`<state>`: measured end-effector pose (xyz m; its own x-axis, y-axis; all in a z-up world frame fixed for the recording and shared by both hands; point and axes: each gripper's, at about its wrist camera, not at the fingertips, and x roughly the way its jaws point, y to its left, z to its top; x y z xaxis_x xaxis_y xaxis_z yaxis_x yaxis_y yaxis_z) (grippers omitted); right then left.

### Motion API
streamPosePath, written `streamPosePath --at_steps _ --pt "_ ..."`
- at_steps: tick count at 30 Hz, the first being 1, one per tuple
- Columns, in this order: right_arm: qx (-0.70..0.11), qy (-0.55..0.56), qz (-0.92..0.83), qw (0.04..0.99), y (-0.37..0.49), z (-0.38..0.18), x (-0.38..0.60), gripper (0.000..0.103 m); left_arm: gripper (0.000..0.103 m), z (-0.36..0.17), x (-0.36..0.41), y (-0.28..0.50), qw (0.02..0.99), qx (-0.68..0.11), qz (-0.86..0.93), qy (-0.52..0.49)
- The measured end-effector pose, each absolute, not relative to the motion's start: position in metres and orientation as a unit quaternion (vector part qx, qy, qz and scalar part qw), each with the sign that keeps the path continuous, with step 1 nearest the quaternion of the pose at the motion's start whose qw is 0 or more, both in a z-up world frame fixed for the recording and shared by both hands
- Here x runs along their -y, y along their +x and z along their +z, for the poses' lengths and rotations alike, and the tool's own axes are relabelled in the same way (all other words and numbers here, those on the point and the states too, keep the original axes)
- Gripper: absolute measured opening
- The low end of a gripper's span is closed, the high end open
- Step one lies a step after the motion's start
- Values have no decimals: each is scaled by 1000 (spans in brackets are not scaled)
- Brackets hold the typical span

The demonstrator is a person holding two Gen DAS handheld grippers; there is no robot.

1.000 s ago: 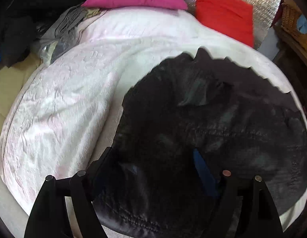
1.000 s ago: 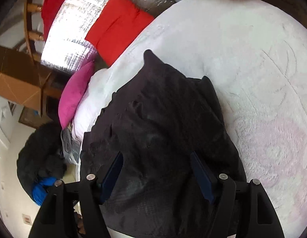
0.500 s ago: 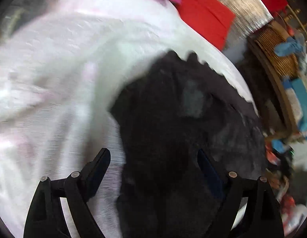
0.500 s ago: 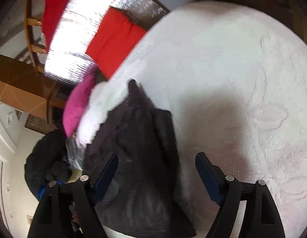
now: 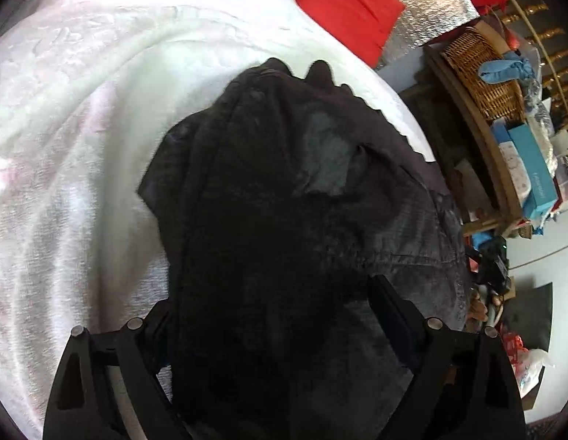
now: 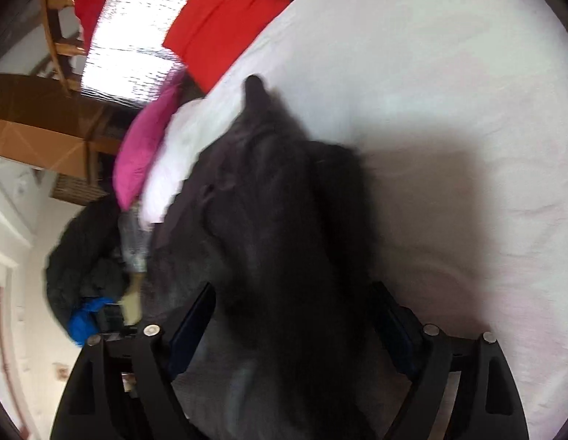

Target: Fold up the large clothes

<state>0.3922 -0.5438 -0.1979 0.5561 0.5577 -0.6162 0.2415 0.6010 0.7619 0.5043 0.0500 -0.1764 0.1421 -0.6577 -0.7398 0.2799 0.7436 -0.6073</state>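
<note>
We see 1 dark garment [image 5: 284, 220] bunched on a white bedspread [image 5: 75, 139], reaching toward the bed's far edge. Our left gripper [image 5: 276, 315] and right gripper [image 6: 295, 315], 2 in all, each have their fingers spread wide with cloth lying between them, clamping nothing. Past the far edge sit 1 red cushion [image 5: 346, 3] and 1 pink pillow [image 6: 144, 150]. 1 wicker basket [image 5: 478, 73] stands on a shelf beside the bed.
</note>
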Motion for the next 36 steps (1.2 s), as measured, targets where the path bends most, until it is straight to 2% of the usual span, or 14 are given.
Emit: streamPosePath --at_steps 2,4,8,11,12,13,15,18,20,24,28,36 --pt "-463 426 117 769 399 -199 533 90 94 -177 -43 504 731 -573 -330 -167" --pt "-456 422 128 773 403 -196 523 97 96 -177 -33 502 730 -574 -336 -158" --pt "-450 419 144 776 403 -193 510 97 96 -176 -24 502 728 -573 -341 -161" --pt "-452 411 130 781 401 -190 505 91 96 -178 -27 505 723 -575 -336 -185" --pt "-453 410 128 781 401 -189 504 86 95 -179 -27 506 724 -576 -331 -184" --pt "-455 404 124 783 399 -187 503 79 93 -179 -27 506 726 -579 -324 -183" --pt "-462 386 111 791 397 -185 500 73 79 -179 -27 506 733 -579 -307 -180" --pt "-462 369 93 801 399 -180 491 67 65 -180 -28 509 735 -581 -291 -194" --pt "-461 359 84 807 399 -176 488 65 58 -179 -28 510 736 -580 -285 -202" --pt "-454 349 75 816 395 -166 484 53 46 -173 -19 508 742 -576 -278 -201" --pt "-440 337 75 829 386 -151 481 44 40 -164 -14 503 745 -572 -278 -200" --pt "-435 324 73 837 370 -135 485 41 38 -150 1 471 745 -576 -286 -174"
